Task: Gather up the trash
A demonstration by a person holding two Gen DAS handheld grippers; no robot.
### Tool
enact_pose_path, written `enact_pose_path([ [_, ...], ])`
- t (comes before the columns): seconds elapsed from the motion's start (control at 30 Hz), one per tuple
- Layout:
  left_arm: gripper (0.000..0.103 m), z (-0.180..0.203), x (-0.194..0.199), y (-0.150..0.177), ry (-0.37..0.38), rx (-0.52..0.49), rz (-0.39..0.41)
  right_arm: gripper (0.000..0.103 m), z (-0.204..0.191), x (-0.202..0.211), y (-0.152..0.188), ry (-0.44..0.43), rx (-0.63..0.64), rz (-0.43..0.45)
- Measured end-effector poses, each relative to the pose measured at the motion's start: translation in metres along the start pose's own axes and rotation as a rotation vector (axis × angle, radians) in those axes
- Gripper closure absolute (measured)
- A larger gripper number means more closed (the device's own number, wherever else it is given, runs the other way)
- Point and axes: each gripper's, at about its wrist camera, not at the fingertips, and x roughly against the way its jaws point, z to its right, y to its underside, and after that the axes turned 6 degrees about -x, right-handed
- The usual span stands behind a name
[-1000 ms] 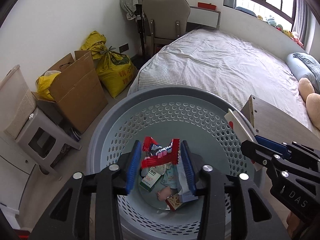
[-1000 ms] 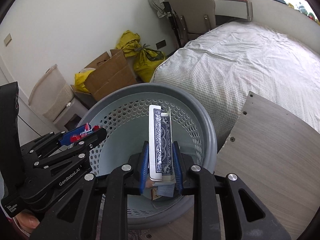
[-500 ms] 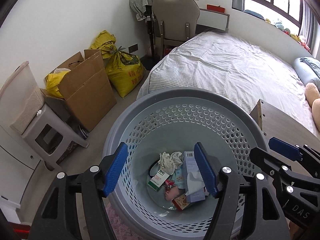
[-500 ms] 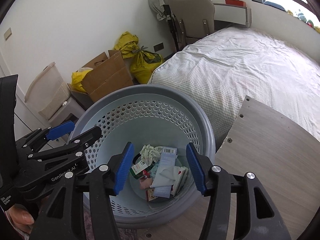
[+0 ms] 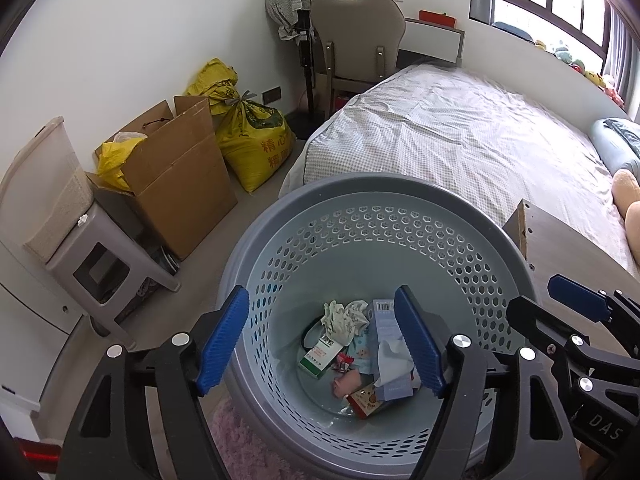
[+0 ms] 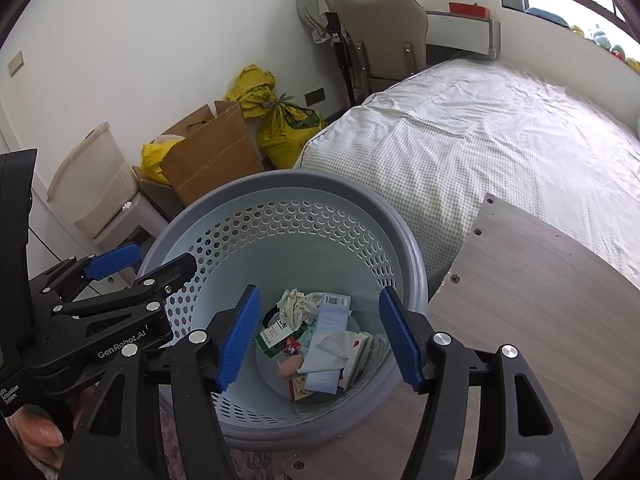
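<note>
1. The trash lies at the bottom of the grey perforated basket; in the left wrist view it sits at about 6 o'clock from the middle of the picture; a crumpled paper ball is at the 12 o'clock side of the pile, a green and white box at 9 o'clock, a pale blue carton with a white tissue on it at 3 o'clock, a small red and white packet at 6 o'clock.
2. In the right wrist view the same pile shows; the paper ball touches the pale blue carton; the green and white box lies beside them at 9 o'clock; some items lie on top of others.
3. The left gripper hangs above the basket opening; its blue pads are spread wide and hold nothing.
4. The right gripper hangs above the same basket; its pads are also spread wide and hold nothing; the left gripper shows at 9 o'clock of this view.
5. Around the basket: a wooden board at 3 o'clock, touching the basket's side; a bed at 1 o'clock; a cardboard box and a yellow sack at 10 to 11 o'clock; a grey stool at 9 o'clock; a chair at 12 o'clock, against the far wall.
</note>
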Motion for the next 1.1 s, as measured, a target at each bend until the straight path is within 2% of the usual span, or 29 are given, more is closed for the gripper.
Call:
enact_pose_path([
  [0.57,0.023,-0.0057,0.0032,0.0009,-0.004,0.013,-0.005,0.03,0.0015,0.006,0.0011,0.032,0.004,0.022],
  [0.8,0.022,-0.0059,0.0048,0.0003,-0.013,0.014,-0.001,0.017,0.0048,0.0085,0.0002,0.037,-0.003,0.035],
  [1.1,0.02,-0.0089,0.006,-0.0007,-0.014,0.024,-0.002,0.012,0.0075,0.0089,-0.0002,0.046,-0.01,0.034],
])
